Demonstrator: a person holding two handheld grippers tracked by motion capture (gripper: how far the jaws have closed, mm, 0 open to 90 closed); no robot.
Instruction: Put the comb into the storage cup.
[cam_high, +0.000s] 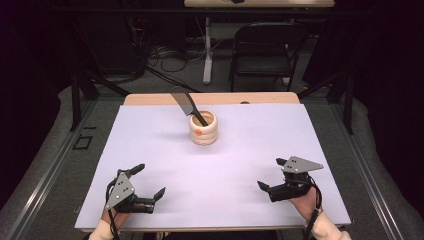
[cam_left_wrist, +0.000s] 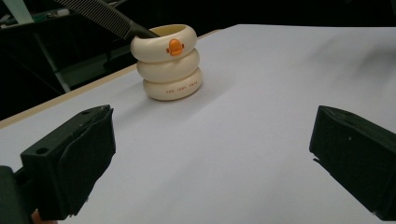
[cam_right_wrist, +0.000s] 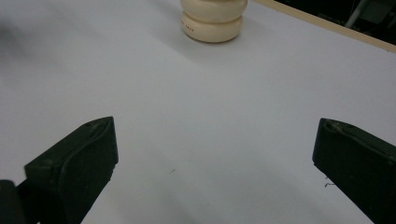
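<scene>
We are holding left gripper (cam_high: 148, 181), right gripper (cam_high: 270, 174) fingers apart, empty; approaching comb (cam_high: 186, 105) in holder (cam_high: 203, 128); gripping handle, steadying holder.

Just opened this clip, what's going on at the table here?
A person sits at a table covered in a white sheet, one claw in each hand. The left claw and right claw both rest near the front edge, jaws wide open and holding nothing. Toward the far side stands a cream ring-shaped holder with an orange mark on its front, and a black comb leans out of it. Neither claw is near it, so nothing is being handled at this moment.
</scene>
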